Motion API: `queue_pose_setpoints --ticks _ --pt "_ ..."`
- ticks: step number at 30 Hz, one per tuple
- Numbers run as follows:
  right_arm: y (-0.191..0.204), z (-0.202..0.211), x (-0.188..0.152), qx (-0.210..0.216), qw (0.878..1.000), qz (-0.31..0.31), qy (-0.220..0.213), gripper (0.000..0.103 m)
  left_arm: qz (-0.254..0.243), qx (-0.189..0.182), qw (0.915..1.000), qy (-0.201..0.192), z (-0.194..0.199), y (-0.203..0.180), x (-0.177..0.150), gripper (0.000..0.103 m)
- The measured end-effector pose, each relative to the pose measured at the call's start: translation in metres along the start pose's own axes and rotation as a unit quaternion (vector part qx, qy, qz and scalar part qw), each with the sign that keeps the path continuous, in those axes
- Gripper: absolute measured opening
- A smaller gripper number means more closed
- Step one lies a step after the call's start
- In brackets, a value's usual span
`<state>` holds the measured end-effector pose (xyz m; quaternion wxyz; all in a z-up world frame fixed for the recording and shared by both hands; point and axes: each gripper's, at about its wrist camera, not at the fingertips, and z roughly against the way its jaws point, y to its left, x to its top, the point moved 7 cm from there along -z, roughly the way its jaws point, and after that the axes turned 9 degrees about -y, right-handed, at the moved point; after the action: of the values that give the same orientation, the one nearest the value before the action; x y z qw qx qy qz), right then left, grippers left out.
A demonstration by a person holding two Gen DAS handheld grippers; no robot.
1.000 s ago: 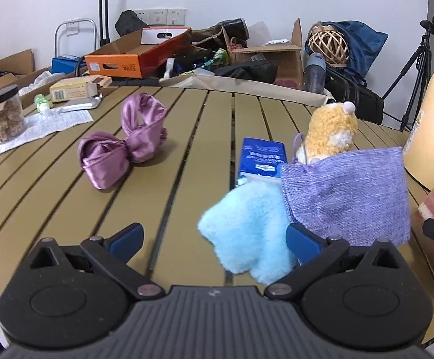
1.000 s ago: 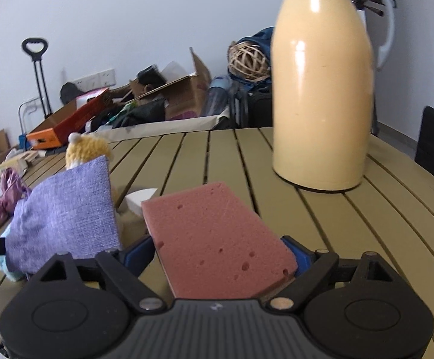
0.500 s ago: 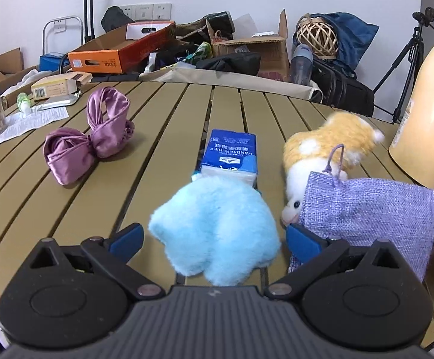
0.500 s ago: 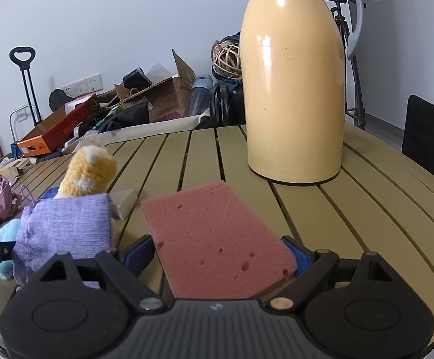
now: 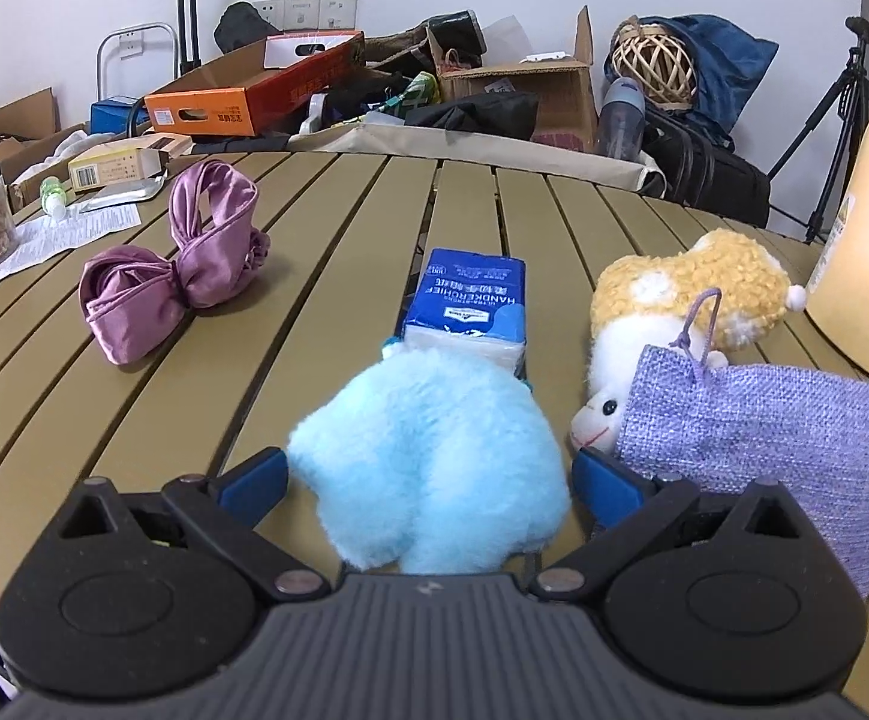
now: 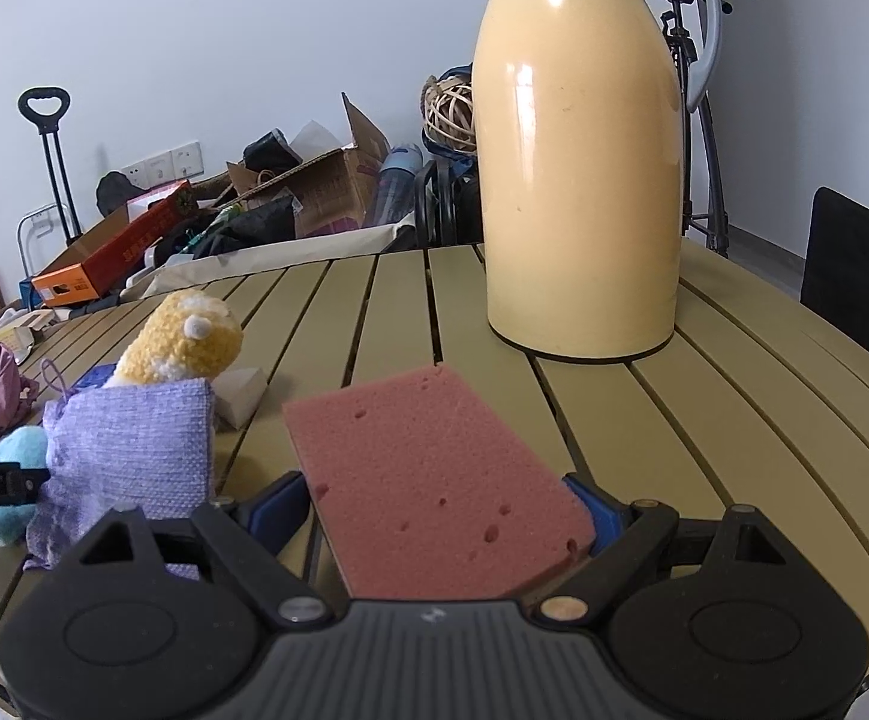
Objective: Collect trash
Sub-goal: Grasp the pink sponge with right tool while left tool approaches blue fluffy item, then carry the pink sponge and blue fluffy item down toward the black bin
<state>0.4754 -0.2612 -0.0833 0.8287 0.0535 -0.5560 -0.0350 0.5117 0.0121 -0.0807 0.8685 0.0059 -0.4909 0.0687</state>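
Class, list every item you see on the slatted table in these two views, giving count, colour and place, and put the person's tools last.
fluffy cloth: one, light blue, between the left jaws
tissue pack: one, blue, just behind the cloth
plush toy: one, yellow and white, lying behind the pouch
pouch: one, purple, right of the cloth
satin bow: one, mauve, table left
sponge: one, pink, between the right jaws
flask: one, cream, table far right
left gripper: open around the cloth
right gripper: shut on the sponge
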Motion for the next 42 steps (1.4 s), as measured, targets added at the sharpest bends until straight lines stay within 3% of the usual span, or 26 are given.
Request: queue_pose_setpoints --ticks 4,6,11,25,42 --pt "0.001 0.001 -0.001 0.001 1.000 0.001 0.000 0.090 -0.009 0.001 1.0000 -0.001 0.000 -0.003 0.000 0.096" --pt "0.001 0.001 -0.001 0.001 1.000 0.002 0.000 0.090 -0.015 0.001 0.9999 -0.005 0.002 -0.005 -0.001 0.087" --pt "0.002 0.001 0.000 0.002 1.000 -0.001 -0.001 0.090 -0.022 -0.005 0.9997 -0.011 0.005 -0.005 -0.001 0.082" --pt "0.008 0.025 0.004 0.000 1.000 0.006 -0.028 0.090 -0.004 0.003 0.9983 -0.058 0.038 0.012 0.010 0.082" --pt "0.027 0.112 -0.016 0.027 0.997 -0.005 -0.076 0.090 -0.019 -0.005 0.9932 -0.115 0.121 0.029 -0.002 0.082"
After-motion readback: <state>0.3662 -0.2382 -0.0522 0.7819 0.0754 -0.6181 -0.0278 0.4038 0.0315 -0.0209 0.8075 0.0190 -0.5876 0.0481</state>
